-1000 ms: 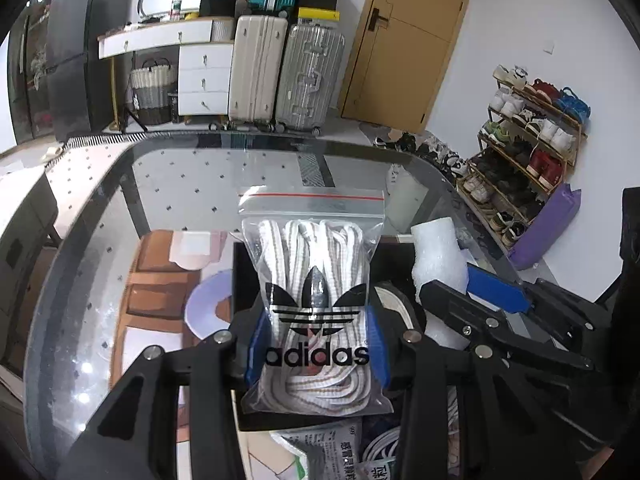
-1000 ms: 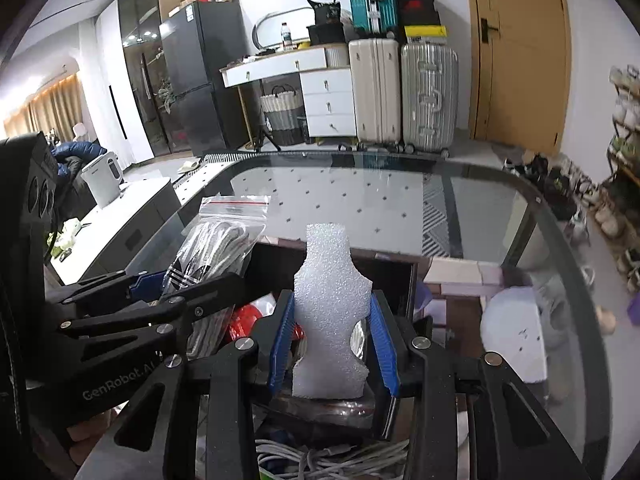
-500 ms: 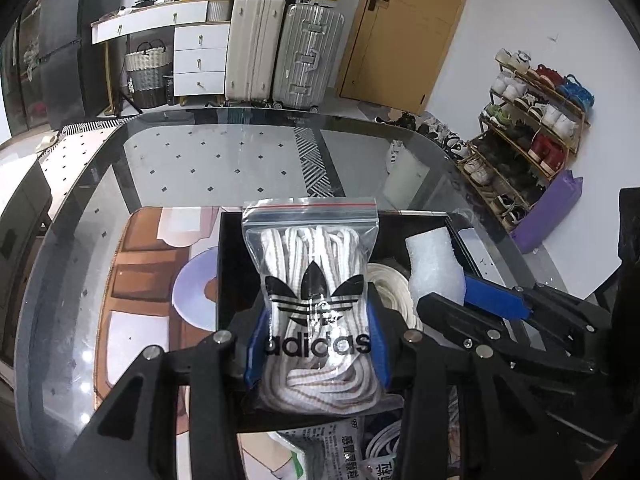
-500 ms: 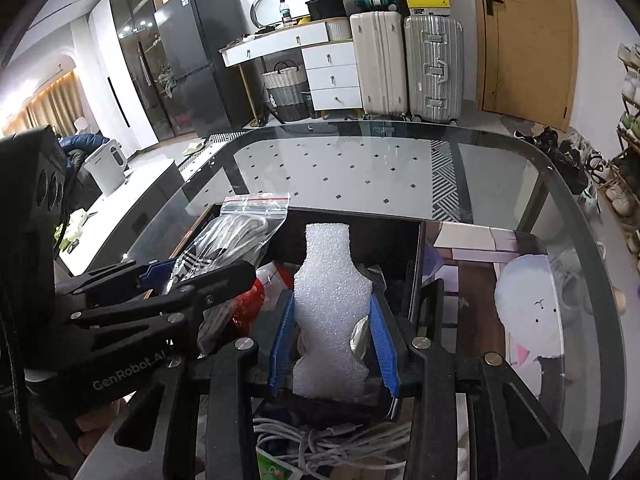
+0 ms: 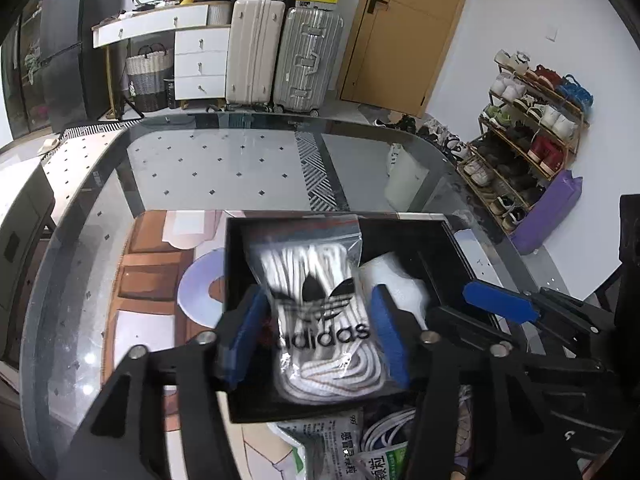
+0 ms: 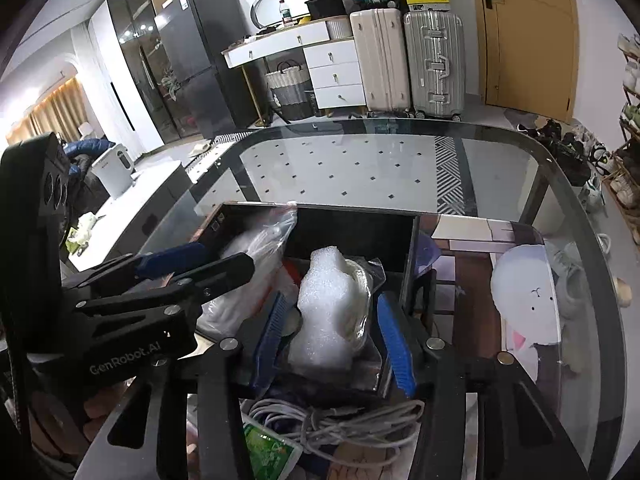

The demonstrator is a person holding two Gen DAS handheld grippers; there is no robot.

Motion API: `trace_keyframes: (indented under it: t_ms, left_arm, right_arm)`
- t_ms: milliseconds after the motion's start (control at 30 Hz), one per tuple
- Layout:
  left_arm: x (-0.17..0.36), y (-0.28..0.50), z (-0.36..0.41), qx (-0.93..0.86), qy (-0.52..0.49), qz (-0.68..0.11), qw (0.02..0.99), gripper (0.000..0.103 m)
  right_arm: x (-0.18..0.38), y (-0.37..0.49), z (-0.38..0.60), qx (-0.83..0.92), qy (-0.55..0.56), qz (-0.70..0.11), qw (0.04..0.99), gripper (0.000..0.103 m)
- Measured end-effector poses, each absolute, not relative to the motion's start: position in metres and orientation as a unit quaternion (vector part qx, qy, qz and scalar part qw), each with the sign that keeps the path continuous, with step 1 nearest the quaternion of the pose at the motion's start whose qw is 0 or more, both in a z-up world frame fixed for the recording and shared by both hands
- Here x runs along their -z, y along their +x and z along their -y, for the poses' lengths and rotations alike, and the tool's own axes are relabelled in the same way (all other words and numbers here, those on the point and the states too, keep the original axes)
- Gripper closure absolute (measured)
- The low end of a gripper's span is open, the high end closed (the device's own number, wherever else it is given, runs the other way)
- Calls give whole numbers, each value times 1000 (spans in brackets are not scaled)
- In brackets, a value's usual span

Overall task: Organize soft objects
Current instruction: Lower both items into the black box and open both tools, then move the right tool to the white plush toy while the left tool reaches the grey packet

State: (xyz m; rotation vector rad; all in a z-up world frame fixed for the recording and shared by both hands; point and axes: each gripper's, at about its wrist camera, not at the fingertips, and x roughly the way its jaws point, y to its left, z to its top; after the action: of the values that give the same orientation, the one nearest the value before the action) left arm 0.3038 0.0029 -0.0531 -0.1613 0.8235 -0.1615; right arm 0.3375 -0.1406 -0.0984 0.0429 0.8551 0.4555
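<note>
A clear zip bag of white laces (image 5: 320, 320) with a black logo lies blurred and tilted in the black box (image 5: 234, 264). My left gripper (image 5: 318, 336) straddles it; its jaws are opening and the blue pads (image 5: 244, 336) stand off the bag's sides. A white foam piece (image 6: 324, 312) leans in the same black box (image 6: 352, 212), on a coil of white cord. Around the foam, my right gripper (image 6: 334, 340) has opening jaws, with gaps on both sides. In the left wrist view the foam (image 5: 392, 280) shows beside the bag.
The box stands on a glass table (image 5: 240, 160). Near its front edge lie a tangle of white cables (image 6: 332, 420) and green printed packets (image 6: 272, 448). Suitcases (image 5: 280, 52) and a shoe rack (image 5: 528, 120) stand beyond the table.
Both pairs of jaws have spread apart. The lace bag and the foam piece, gripped upright before, have slipped free and sunk lower into the black box.
</note>
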Motion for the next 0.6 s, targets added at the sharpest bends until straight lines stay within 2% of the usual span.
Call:
trace_keyframes:
  t_ms: [33,200,300,600]
  left_arm:
    - [49,301,-3,74,-76,-394,913,36]
    - [33,289,-5,84,-77,-379,918,32]
    - [25,278,-7,81,-74,-366,924,25]
    - [26,251,-16,74,-41,-379,921,24]
  right_arm:
    - [97,336,143,-220,22,-410,885,54]
    - [88,322,149,-222,10,-406,886,54]
    - [83,312,154,-224,3,-402,888,54]
    - [82,286,174,-220,-5,-414,883,53]
